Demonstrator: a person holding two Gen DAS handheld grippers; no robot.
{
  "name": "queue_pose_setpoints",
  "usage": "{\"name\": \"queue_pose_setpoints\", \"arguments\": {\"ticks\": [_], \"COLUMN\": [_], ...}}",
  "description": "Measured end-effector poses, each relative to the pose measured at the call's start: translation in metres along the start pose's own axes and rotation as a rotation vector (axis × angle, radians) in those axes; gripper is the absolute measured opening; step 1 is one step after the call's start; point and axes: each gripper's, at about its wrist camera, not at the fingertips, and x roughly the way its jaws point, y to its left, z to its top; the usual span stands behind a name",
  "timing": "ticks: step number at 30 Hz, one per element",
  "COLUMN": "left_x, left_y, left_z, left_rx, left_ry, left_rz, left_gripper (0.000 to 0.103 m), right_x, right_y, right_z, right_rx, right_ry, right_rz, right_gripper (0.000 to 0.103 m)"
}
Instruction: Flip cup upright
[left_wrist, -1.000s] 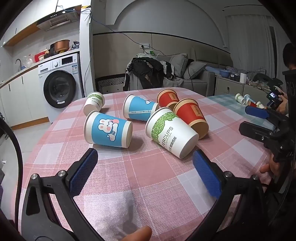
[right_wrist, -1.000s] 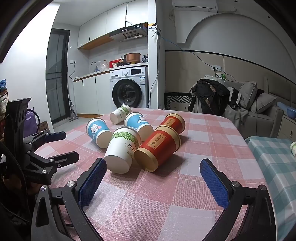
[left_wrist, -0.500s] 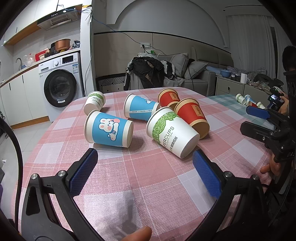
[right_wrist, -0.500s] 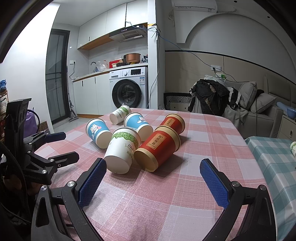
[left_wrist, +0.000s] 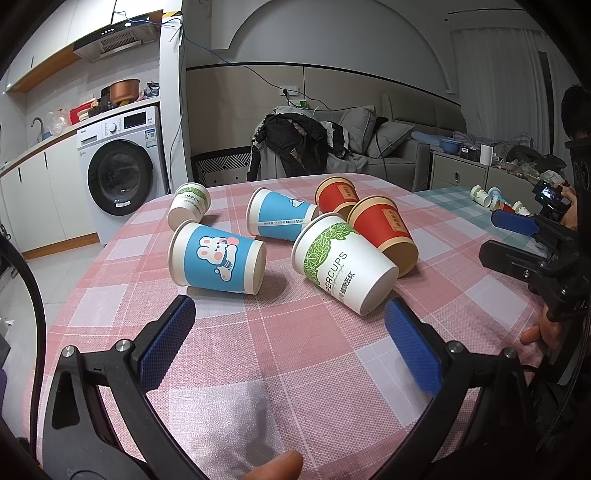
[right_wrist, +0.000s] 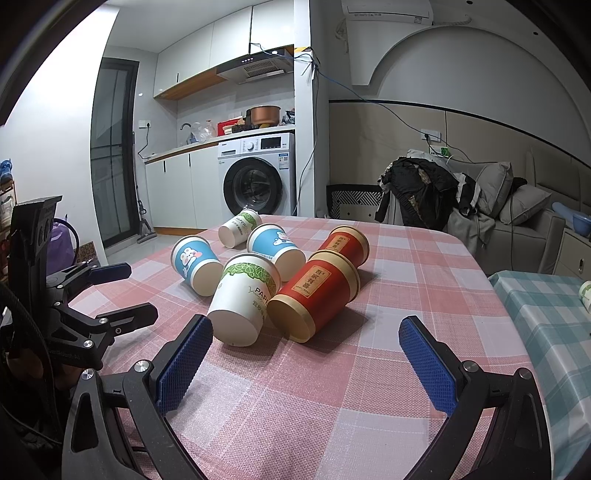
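Six paper cups lying tipped over, bunched on the pink checked tablecloth (left_wrist: 295, 350); left gripper (left_wrist: 288, 317) and right gripper (right_wrist: 306, 332) both wide, holding nothing; nearest leaf-print cup (left_wrist: 343, 262) likely light, squashy; best pinched gently across its middle.

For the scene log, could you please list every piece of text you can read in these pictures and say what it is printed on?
"PERCUPS": the near white paper cup with green leaves, first letters hidden; Chinese line beneath too small to read.
"PAPER": the far white paper cup with green leaves.
"PAPE": the near leaf cup again in the right wrist view.
Unreadable: gold label on the near red paper cup, washing machine panel and stickers.
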Motion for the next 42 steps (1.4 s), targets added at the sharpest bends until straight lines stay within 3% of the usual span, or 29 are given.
{"name": "queue_pose_setpoints", "arguments": {"ticks": [42], "left_x": [0.0003], "left_y": [-0.0006], "left_z": [-0.0001], "left_rx": [-0.001], "left_ry": [0.002], "left_rz": [-0.002], "left_gripper": [0.102], "right_x": [-0.0010], "right_y": [-0.0028], "right_z": [-0.0009], "right_rx": [0.000], "right_ry": [-0.001], "right_rz": [-0.002], "right_gripper": [0.103]}}
